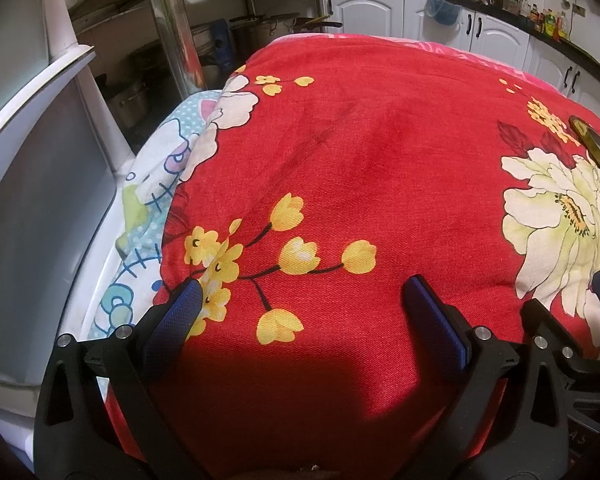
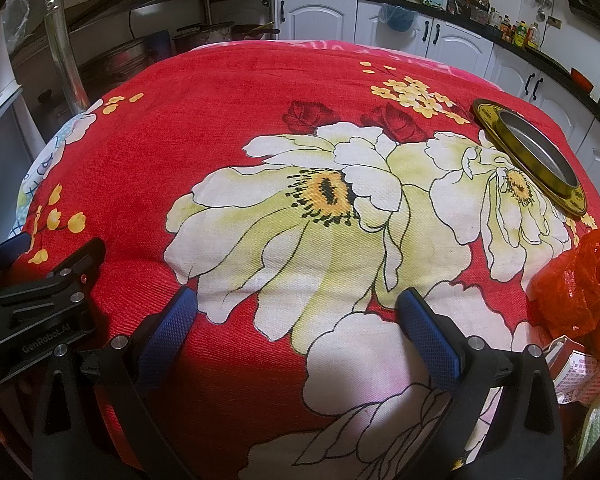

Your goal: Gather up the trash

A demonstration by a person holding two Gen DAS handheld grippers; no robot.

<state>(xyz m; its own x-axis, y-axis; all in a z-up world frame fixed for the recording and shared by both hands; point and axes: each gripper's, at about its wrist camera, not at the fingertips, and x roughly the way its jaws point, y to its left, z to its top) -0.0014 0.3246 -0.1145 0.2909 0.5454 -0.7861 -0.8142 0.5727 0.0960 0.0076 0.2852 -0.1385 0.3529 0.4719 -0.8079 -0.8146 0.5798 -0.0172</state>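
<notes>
A crumpled orange plastic bag (image 2: 580,280) lies at the right edge of the table, with a crumpled printed paper wrapper (image 2: 580,376) just in front of it. My right gripper (image 2: 300,304) is open and empty above the red flowered cloth (image 2: 220,120), to the left of that trash. My left gripper (image 1: 302,296) is open and empty over the left part of the cloth (image 1: 380,140); it also shows at the left edge of the right wrist view (image 2: 40,280). A gold-rimmed round tin (image 2: 532,156) sits at the far right; its edge shows in the left wrist view (image 1: 596,148).
A grey-white appliance (image 1: 32,200) stands close on the left. A metal pipe (image 1: 172,20) and shelves with pots (image 2: 204,36) are behind the table. White cabinets (image 2: 452,40) and a cluttered counter run along the back.
</notes>
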